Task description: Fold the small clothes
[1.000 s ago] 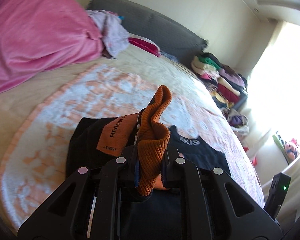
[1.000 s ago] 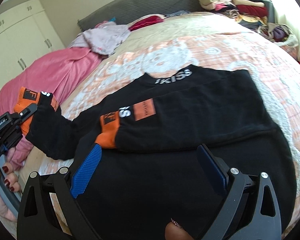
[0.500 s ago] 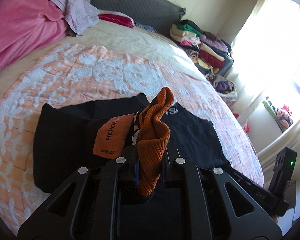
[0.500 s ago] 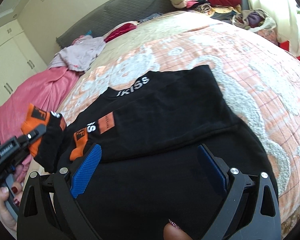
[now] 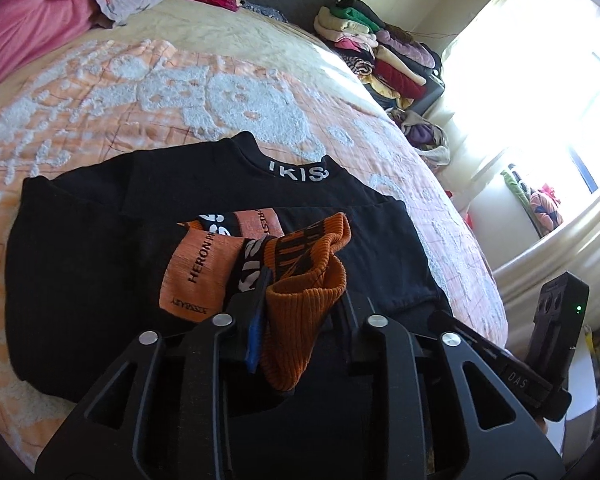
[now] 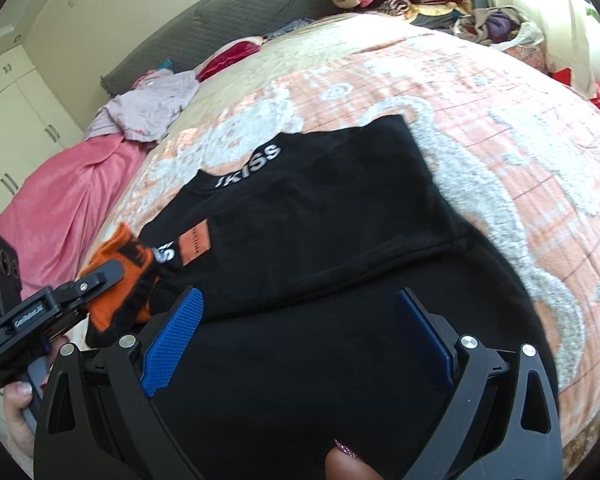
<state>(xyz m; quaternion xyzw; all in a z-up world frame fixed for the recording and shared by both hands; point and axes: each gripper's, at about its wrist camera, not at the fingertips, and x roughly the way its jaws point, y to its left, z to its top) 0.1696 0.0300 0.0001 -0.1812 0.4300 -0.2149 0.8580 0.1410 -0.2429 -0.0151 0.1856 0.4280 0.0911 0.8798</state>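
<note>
A black sweater [image 5: 100, 260] with white collar lettering lies flat on the peach bedspread [image 5: 180, 92], one sleeve folded across its chest. My left gripper [image 5: 304, 284] is low over the sweater's front. Its jaws are opening, and the orange ribbed cuff [image 5: 304, 300] of the other sleeve sits loosely between them, resting on the sweater. In the right wrist view that cuff [image 6: 116, 280] shows at the left beside the left gripper's fingers [image 6: 100, 276]. My right gripper [image 6: 300, 294] hovers open over the sweater's [image 6: 320, 220] lower half, with nothing between its blue pads.
A pink blanket [image 5: 32, 12] and a lilac garment [image 6: 152, 104] lie at the bed's head by the grey headboard [image 6: 228, 12]. Stacked folded clothes [image 5: 380, 48] sit past the bed's far corner. A wardrobe [image 6: 12, 120] stands at the left. A hand [image 6: 20, 420] holds the left gripper.
The left gripper swung the sleeve cuff in over the sweater's front and sank toward it. Its jaws have spread and the cuff has slackened. The right gripper stayed open and shifted a little.
</note>
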